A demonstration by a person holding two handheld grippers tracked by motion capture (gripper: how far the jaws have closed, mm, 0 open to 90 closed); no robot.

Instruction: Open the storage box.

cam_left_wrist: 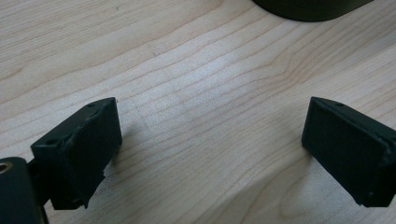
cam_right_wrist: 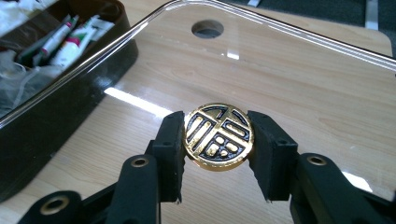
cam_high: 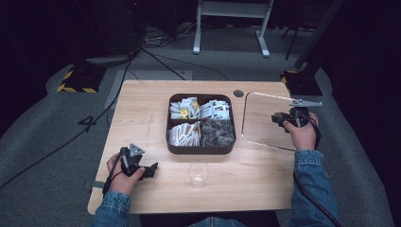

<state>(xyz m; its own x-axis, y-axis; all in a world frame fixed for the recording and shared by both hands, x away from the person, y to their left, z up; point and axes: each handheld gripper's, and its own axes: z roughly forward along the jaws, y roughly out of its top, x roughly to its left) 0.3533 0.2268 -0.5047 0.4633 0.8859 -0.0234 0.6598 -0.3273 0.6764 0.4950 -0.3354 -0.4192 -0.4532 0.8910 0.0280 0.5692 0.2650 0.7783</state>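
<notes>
A clear flat lid [cam_high: 257, 127] hovers over the right part of the wooden table [cam_high: 142, 109]. It has a round gold-and-black knob [cam_right_wrist: 219, 136]. My right gripper [cam_right_wrist: 218, 137] is shut on that knob, one pad pressing each side, and it sits at the lid's right side [cam_high: 283, 117] in the high view. The dark four-compartment box [cam_high: 201, 149] stands uncovered mid-table, full of sachets and packets. My left gripper [cam_high: 150, 170] rests low near the front left of the table. Its jaws stand wide open [cam_left_wrist: 210, 144] over bare wood with nothing between them.
A clear plastic cup [cam_high: 197, 175] stands upright just in front of the box. A round cable hole [cam_high: 238, 93] lies in the table beyond the lid's far corner. The box wall [cam_right_wrist: 60, 107] is close on the lid's left. A cable trails from the right gripper.
</notes>
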